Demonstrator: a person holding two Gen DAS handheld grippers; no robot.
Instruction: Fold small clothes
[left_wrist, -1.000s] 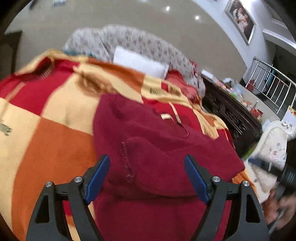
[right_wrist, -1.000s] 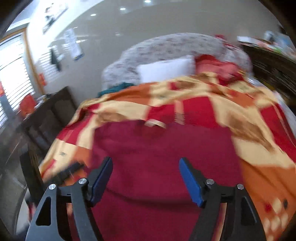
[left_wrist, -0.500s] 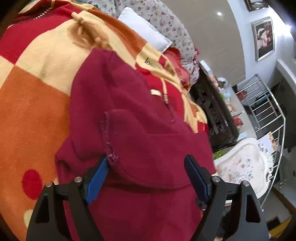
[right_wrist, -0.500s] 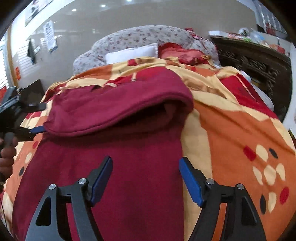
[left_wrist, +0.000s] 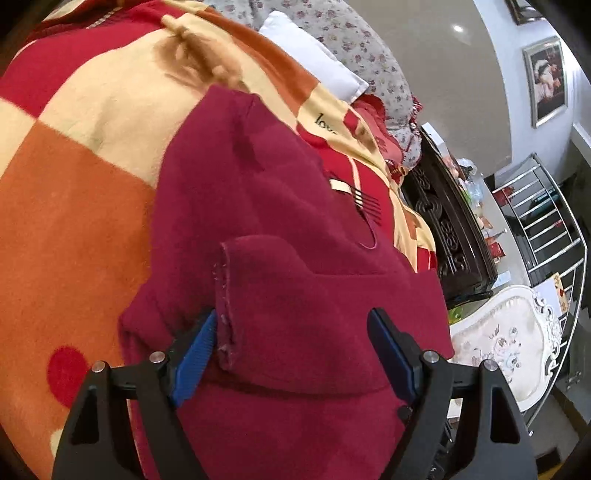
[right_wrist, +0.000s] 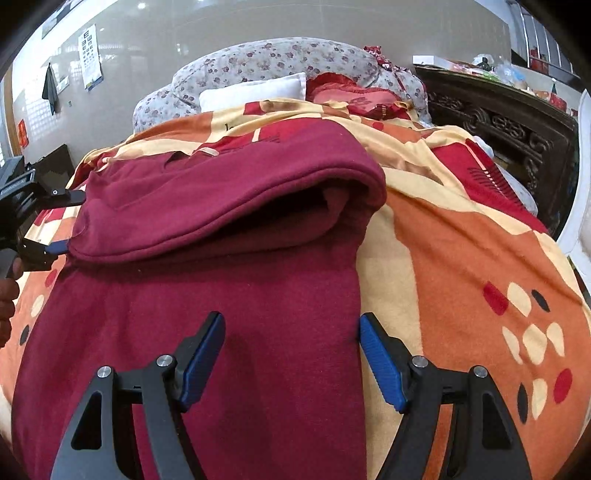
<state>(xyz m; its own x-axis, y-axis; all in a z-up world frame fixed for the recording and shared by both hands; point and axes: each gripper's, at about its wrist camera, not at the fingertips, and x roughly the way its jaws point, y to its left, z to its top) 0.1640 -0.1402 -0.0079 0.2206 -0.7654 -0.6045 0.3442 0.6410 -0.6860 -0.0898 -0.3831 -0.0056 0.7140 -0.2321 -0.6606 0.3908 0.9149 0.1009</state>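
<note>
With its far part now folded back toward us across the patterned bed blanket (right_wrist: 461, 258), the maroon garment (right_wrist: 221, 295) lies half folded as our left hand-held gripper (left_wrist: 291, 350) and right hand-held gripper (right_wrist: 291, 354) hover wide open, holding nothing.

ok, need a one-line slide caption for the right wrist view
Open right tool poised over a partly folded maroon garment on a patterned blanket.

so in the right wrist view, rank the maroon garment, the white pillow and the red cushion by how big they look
1. maroon garment, by far the largest, though it lies nearest the camera.
2. white pillow and red cushion: they look alike in size, so I won't rank them.
</note>
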